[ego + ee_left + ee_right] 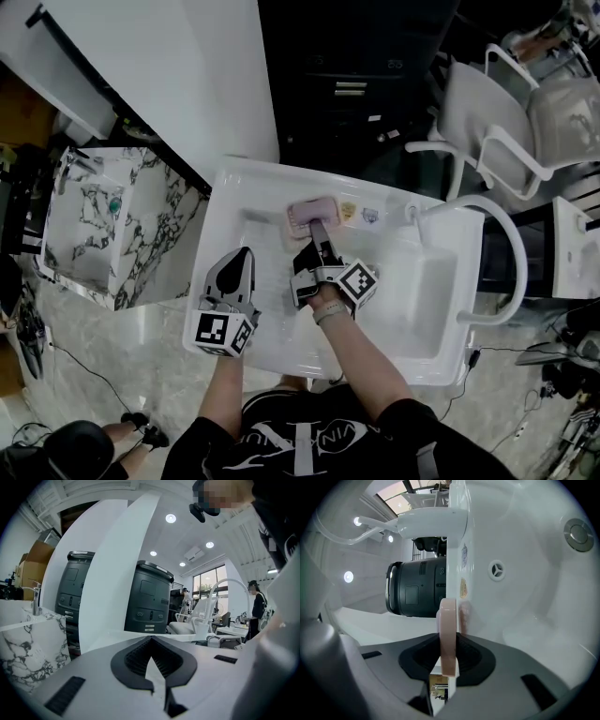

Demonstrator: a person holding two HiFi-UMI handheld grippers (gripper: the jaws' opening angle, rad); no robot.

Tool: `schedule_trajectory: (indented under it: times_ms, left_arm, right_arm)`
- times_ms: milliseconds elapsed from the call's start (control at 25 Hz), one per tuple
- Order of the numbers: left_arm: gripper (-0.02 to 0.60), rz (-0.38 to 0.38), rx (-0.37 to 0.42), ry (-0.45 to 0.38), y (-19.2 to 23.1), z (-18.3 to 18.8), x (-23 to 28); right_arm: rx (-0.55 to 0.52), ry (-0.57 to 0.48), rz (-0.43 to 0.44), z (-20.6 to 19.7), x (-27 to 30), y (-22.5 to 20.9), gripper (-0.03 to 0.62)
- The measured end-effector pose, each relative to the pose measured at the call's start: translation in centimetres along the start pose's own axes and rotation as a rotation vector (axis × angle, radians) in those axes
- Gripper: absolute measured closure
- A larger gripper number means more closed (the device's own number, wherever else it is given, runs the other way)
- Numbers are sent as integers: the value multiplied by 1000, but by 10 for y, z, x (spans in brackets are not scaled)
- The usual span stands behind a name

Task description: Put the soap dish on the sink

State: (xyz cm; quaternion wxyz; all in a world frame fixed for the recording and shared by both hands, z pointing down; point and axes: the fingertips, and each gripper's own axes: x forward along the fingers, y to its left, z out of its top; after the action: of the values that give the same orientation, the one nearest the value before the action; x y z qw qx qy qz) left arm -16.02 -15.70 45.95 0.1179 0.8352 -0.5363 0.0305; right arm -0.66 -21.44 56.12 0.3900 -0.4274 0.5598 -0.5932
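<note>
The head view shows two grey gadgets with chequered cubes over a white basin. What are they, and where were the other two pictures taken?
There is no robot here. A person holds a pair of hand-worked tongs in each hand, and the cubes are part of them. The head view comes from a camera on the person's head, looking down at a white sink with a curved tap. The other two pictures come from small wide-angle cameras riding on each pair of tongs, looking along the jaws. The right tongs are shut on a pink soap dish at the sink's back ledge; whether it rests there yet, I cannot tell. The left tongs are shut and empty.
</note>
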Motion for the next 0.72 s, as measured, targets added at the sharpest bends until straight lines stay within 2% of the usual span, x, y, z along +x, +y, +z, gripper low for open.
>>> schedule_trajectory:
  times_ms: [160, 280, 400, 520, 640, 720]
  left_arm:
    - [568, -8, -1, 6, -2, -3, 5]
    - [568, -16, -2, 12, -3, -6, 8]
    - [568, -23, -8, 16, -3, -8, 11]
    - [568, -26, -13, 19, -2, -9, 14]
    - [568, -25, -17, 21, -1, -9, 16]
    - [568, -24, -20, 19, 0, -10, 16]
  right_arm:
    - [-2, -20, -63, 5, -1, -9, 503]
    - [22, -23, -46, 5, 3, -9, 503]
    - [8, -21, -65, 4, 4, -10, 503]
    - [19, -21, -36, 2, 11, -5, 503]
    - [15, -3, -55, -1, 15, -8, 507]
    - [27, 13, -29, -6, 20, -5, 507]
